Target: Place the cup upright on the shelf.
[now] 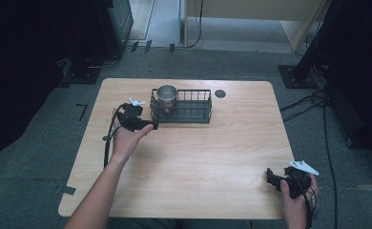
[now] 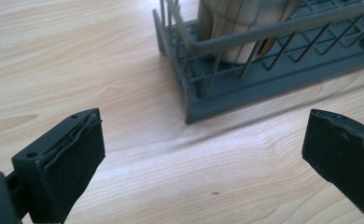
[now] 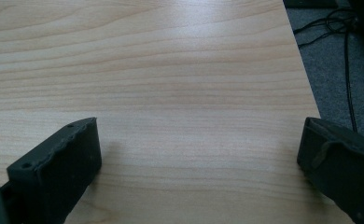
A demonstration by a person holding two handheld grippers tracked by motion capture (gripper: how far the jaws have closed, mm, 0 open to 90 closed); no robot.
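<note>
A dark grey wire basket (image 1: 189,113) stands at the back middle of the wooden table (image 1: 198,157). A shiny metal cup (image 1: 166,97) stands upright in its left end. My left gripper (image 1: 151,126) is just left of the basket's front left corner, open and holding nothing. In the left gripper view the jaws of the left gripper (image 2: 202,140) stand wide apart over bare wood, with the basket (image 2: 227,93) corner and the cup (image 2: 245,28) just ahead. My right gripper (image 1: 271,176) rests near the table's front right corner. It (image 3: 199,140) is open over bare wood.
A small black round disc (image 1: 220,93) sits on the table right of the basket. The table's right edge (image 3: 306,84) runs close to the right gripper, with grey carpet and cables (image 3: 348,56) beyond. Dark equipment stands around the table.
</note>
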